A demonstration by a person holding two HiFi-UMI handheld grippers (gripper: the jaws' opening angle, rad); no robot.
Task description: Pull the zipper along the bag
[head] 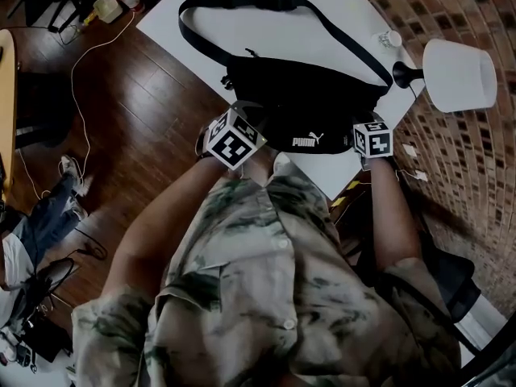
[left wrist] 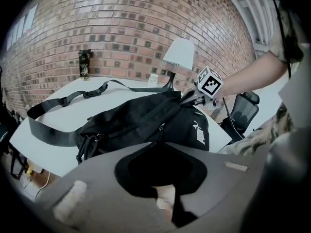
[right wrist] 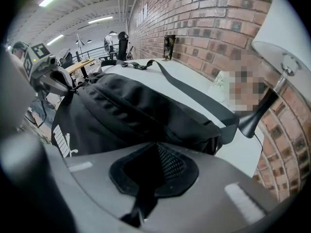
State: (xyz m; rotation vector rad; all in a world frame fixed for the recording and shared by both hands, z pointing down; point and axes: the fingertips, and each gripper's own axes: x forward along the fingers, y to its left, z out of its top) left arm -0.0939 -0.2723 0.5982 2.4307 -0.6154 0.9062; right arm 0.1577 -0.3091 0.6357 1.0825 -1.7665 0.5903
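One person holds two grippers, the left gripper and the right gripper, each bearing one marker cube. Also in the scene are one black bag with one strap, one white table, one lamp, one dark can, one office chair and one small white round object.

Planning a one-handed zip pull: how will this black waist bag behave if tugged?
Probably floppy: the waist bag is soft fabric that creases and sags. It would likely slide on the smooth white table, perhaps why the left gripper and right gripper each pinch an end. The loose strap would likely trail along.
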